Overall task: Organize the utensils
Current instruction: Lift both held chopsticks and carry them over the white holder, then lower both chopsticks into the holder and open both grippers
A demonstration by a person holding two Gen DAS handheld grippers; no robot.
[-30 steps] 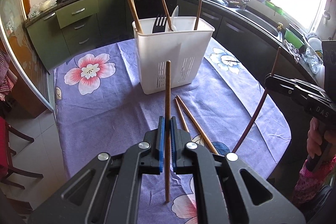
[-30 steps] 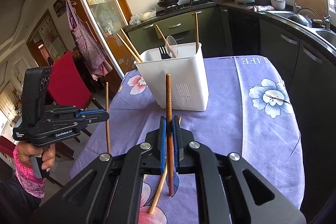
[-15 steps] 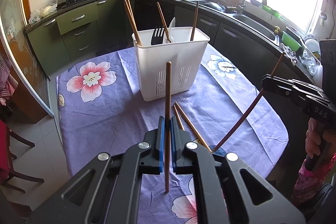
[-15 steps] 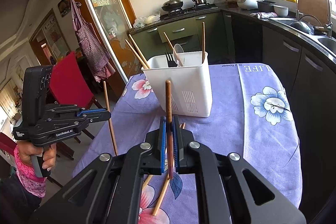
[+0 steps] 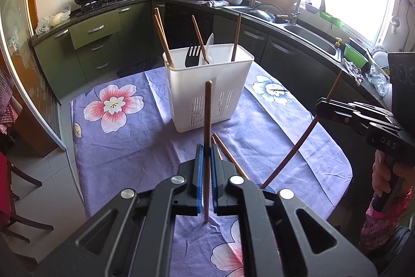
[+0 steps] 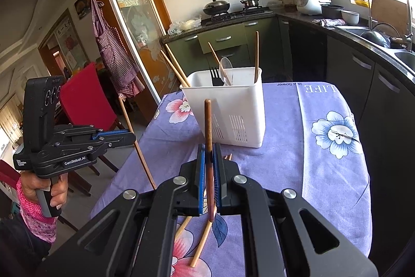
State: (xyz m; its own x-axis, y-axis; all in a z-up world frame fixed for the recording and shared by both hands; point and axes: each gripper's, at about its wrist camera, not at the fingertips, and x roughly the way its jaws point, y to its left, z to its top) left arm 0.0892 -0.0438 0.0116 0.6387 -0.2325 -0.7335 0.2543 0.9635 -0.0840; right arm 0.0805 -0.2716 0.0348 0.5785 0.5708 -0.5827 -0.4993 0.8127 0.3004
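Note:
My left gripper (image 5: 206,151) is shut on a brown chopstick (image 5: 207,116) that stands upright between its blue pads. My right gripper (image 6: 208,155) is shut on a darker chopstick (image 6: 208,126), also upright. Both hover over the purple floral tablecloth, short of the white utensil holder (image 5: 207,85) (image 6: 233,105). The holder has several chopsticks, a black fork (image 5: 192,57) and a pale spoon (image 6: 225,72) in it. Two loose chopsticks (image 5: 225,155) (image 6: 202,243) lie on the cloth between the grippers and the holder. Each view shows the other gripper from the side: the right gripper (image 5: 318,107), the left gripper (image 6: 133,139).
The round table (image 5: 324,152) drops off close on the right in the left wrist view. A red chair (image 6: 85,100) stands by its left side. Kitchen counters, a sink (image 5: 311,40) and a stove run along the back. A hand in a pink sleeve (image 6: 39,214) holds the left gripper.
Both grippers stay shut on their chopsticks and have hardly shifted. Seen from the other view, each held chopstick leans more, its lower end swung inward.

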